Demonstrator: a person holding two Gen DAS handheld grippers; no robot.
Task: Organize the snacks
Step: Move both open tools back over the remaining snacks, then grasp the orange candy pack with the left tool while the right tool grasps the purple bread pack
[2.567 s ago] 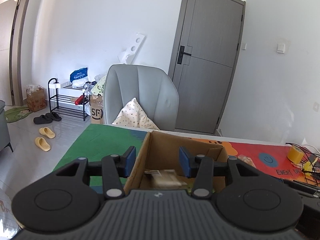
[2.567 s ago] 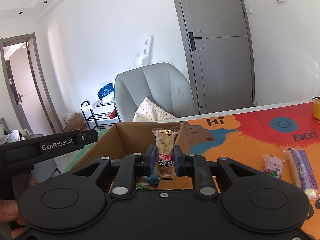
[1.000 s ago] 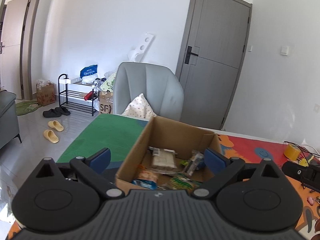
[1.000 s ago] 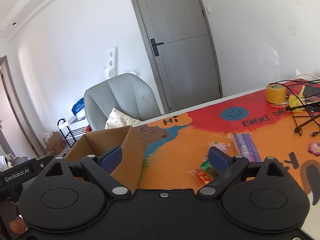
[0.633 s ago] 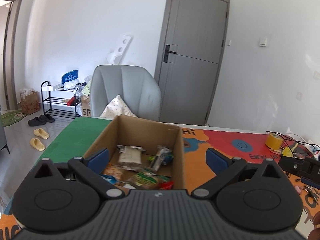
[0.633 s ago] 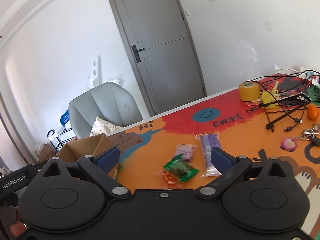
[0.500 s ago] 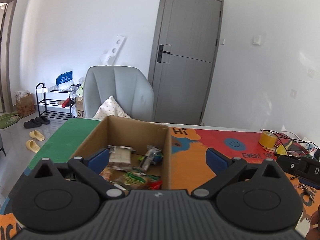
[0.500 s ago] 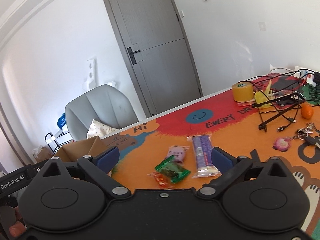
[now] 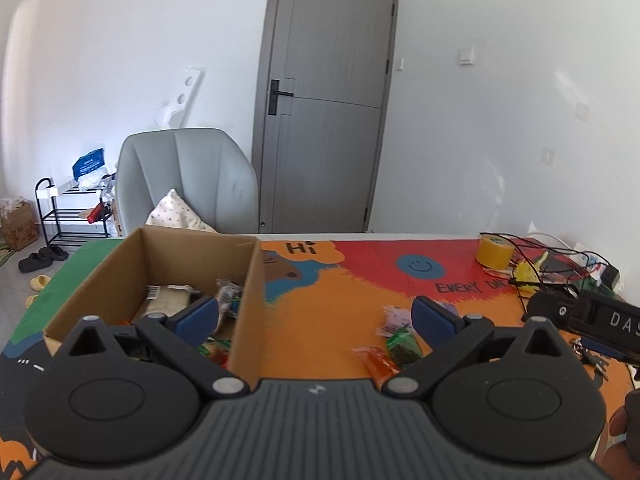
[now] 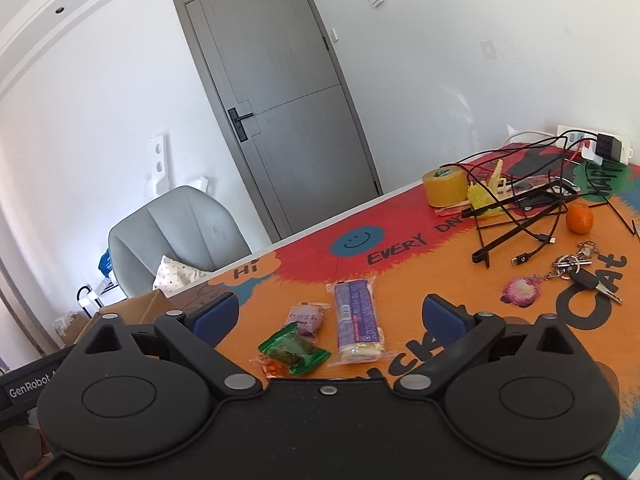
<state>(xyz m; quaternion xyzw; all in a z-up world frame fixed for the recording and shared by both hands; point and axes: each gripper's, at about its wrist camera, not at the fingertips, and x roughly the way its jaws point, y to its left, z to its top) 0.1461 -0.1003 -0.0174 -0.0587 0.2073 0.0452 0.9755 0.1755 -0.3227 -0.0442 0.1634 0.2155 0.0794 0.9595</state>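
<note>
A cardboard box point(image 9: 248, 304) with several snack packets inside stands on the table's left side; its corner shows in the right wrist view point(image 10: 136, 306). Loose snacks lie on the orange mat: a purple-wrapped bar point(image 10: 356, 320), a small pink packet point(image 10: 306, 316), a green packet point(image 10: 294, 350) and an orange packet point(image 10: 269, 365). The green point(image 9: 402, 346) and orange point(image 9: 378, 360) packets also show in the left wrist view. My left gripper point(image 9: 316, 318) is open and empty, beside the box. My right gripper point(image 10: 330, 314) is open and empty, above the loose snacks.
A yellow tape roll point(image 10: 446, 186), tangled black cables point(image 10: 520, 216), a tangerine point(image 10: 579, 218), keys with a pink charm point(image 10: 560, 276) and a power strip point(image 10: 600, 146) lie at the right. A grey chair point(image 9: 188, 184) stands behind the table.
The right gripper let go of a snack over the box, opened wide and swung right to the loose snacks. The left gripper opened and turned right, away from the box.
</note>
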